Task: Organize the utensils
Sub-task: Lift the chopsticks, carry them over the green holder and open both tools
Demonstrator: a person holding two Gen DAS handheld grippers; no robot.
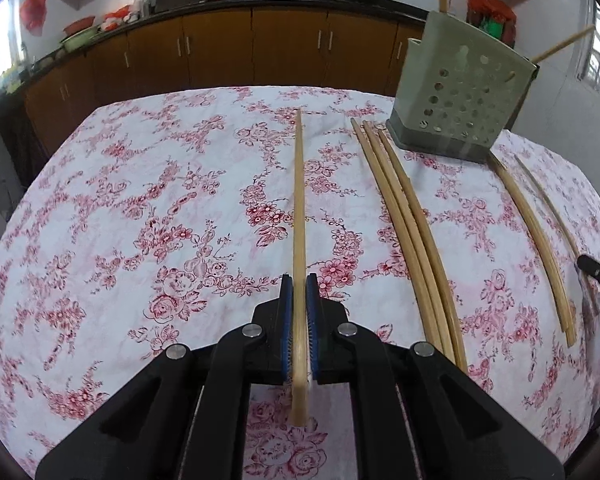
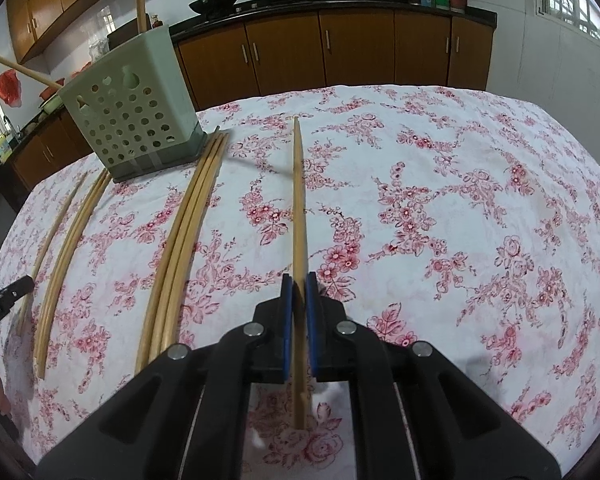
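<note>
Lying beside the holder (image 1: 456, 92), loose chopsticks (image 1: 404, 216).

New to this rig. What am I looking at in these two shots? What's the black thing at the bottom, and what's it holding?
No robot here: a person holds a two-finger gripper in each hand, and each gripper carries a fisheye camera looking along its fingers. One picture is from the left gripper, the other from the right gripper; the black frame with blue pads is the gripper itself. Each is shut on one chopstick: the left chopstick and the right chopstick. On the floral tablecloth more loose chopsticks lie in groups beside a green perforated holder, which already has a couple of sticks in it. Kitchen cabinets stand behind.
</note>
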